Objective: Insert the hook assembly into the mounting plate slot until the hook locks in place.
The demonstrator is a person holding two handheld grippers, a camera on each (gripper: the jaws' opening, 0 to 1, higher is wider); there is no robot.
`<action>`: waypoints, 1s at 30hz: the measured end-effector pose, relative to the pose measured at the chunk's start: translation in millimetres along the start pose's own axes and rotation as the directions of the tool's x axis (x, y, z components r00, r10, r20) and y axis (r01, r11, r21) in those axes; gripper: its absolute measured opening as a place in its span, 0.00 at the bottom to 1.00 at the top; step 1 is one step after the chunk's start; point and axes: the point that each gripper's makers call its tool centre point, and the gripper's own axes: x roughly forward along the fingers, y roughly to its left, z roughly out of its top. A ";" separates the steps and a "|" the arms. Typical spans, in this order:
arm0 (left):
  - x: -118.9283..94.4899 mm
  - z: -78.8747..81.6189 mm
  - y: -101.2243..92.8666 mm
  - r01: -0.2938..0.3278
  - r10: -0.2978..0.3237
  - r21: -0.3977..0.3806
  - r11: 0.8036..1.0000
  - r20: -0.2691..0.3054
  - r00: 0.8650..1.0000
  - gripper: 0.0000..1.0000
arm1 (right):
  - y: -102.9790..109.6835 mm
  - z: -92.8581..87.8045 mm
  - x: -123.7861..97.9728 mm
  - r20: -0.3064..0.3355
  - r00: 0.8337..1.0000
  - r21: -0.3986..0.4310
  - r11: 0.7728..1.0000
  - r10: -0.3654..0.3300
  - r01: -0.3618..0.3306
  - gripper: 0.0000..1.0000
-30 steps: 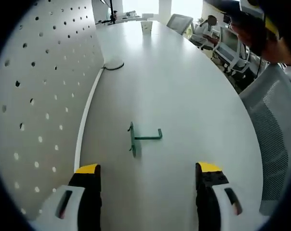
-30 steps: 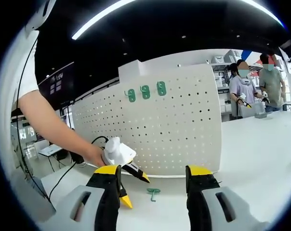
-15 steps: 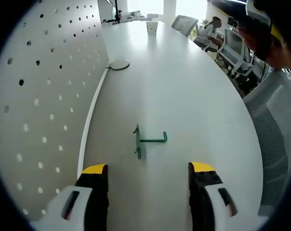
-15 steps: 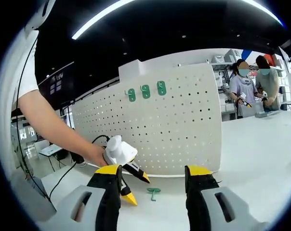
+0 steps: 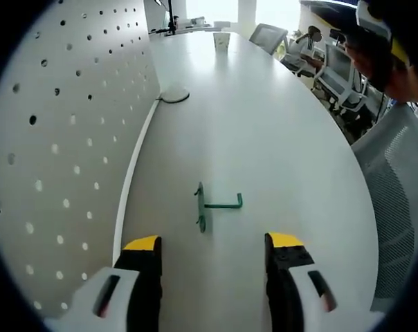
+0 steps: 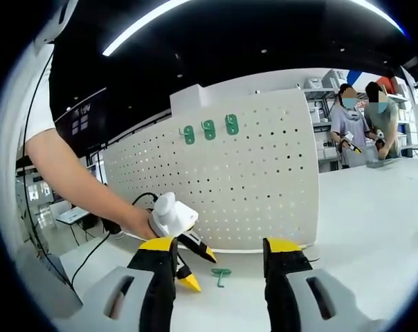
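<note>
One green hook (image 5: 214, 205) lies flat on the white table (image 5: 278, 138), near the foot of the pegboard (image 5: 64, 138) along the table's edge, untouched. Three green hooks (image 6: 208, 129) already hang near the pegboard's top edge. Over the last second the left gripper (image 5: 212, 252) has crept toward the hook and its jaws have drawn in slightly; they remain spread, nothing between them. Right gripper (image 6: 219, 250): jaws spread, empty, held back from the pegboard. Judgement: approach for pickup under way; grasp not yet made, insertion still ahead.
</note>
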 end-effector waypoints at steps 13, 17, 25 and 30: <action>2.7 6.5 3.2 -0.008 0.009 -0.005 1.000 0.028 1.000 0.48 | 0.3 -1.7 0.9 -0.007 1.000 -0.001 1.000 0.000 0.000 0.46; 2.8 7.6 4.3 -0.013 0.013 -0.013 1.000 0.038 0.999 0.46 | 1.3 -2.2 1.2 -0.008 1.000 0.018 1.000 0.009 -0.008 0.43; 5.0 12.1 0.7 -0.021 0.021 0.002 1.000 0.047 0.999 0.28 | 1.0 -3.7 2.0 -0.016 1.000 0.019 1.000 0.009 -0.008 0.41; 6.5 13.9 0.0 -0.034 0.033 0.003 0.999 0.038 0.999 0.21 | 2.3 -4.7 1.5 -0.021 1.000 0.016 1.000 0.015 -0.014 0.40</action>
